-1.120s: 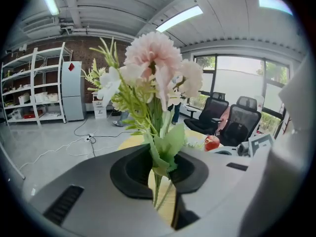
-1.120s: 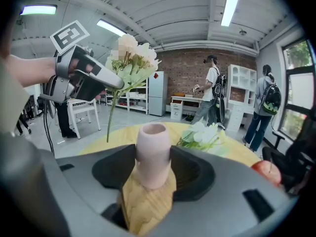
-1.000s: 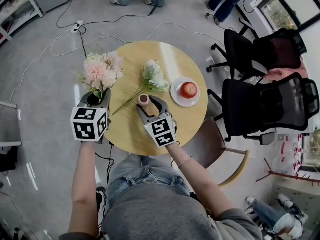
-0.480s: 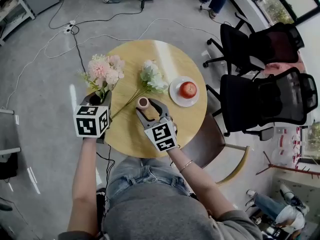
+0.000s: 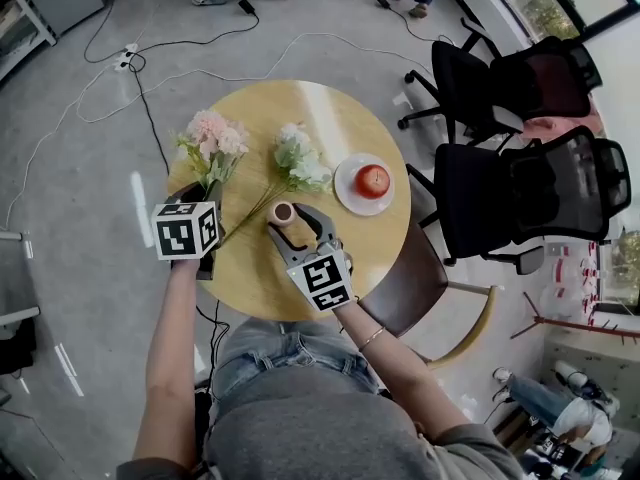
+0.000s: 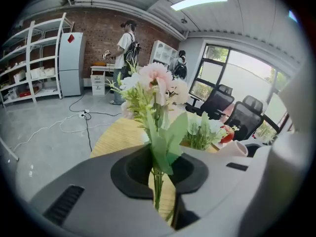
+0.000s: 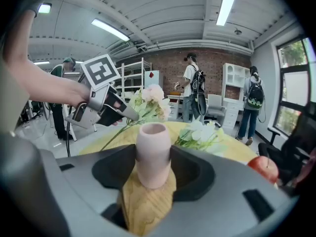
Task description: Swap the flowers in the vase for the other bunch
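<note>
Two clenched grippers: left gripper (image 6: 158,181) on stems of pink bunch (image 5: 212,140), blooms tilted away; right gripper (image 5: 296,224) round upright vase (image 7: 153,152).

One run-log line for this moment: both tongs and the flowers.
left tongs: shut on pink bunch stems | right tongs: shut on empty vase on table | white bunch: lying on table

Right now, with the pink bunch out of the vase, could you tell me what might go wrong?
The left gripper pinches only the thin stems of the pink flower bunch; the top-heavy blooms could swing or slip.
That bunch hangs near the left edge of the round table, so laid there it might roll off.
The stem of the white flower bunch lies close beside the pink vase in the right gripper; moving either could drag it.
</note>
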Available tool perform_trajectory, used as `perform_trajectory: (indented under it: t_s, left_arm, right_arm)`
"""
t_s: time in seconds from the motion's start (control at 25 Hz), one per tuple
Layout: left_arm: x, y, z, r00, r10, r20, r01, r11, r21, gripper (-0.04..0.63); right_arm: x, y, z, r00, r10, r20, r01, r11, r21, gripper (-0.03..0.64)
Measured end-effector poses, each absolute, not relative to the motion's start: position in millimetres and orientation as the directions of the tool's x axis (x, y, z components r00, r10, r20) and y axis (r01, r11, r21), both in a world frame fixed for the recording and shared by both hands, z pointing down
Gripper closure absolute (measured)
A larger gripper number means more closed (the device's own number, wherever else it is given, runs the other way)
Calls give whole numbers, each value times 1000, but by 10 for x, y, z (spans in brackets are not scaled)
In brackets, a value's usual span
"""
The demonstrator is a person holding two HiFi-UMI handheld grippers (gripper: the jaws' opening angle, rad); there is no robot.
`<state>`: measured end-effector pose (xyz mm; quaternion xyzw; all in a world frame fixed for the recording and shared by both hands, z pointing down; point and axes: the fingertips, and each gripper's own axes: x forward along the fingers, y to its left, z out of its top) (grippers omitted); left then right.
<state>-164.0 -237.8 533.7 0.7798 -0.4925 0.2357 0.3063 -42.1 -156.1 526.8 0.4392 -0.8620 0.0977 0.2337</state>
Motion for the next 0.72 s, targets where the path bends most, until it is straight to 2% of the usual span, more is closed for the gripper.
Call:
perform_trajectory:
  t_s: [0.72]
  left_arm:
    - [-1515, -2488, 5830, 388, -539, 747, -918, -298, 262, 544]
  right_arm:
    - [-388, -1568, 5285, -500, -713, 491, -806, 590, 36, 383]
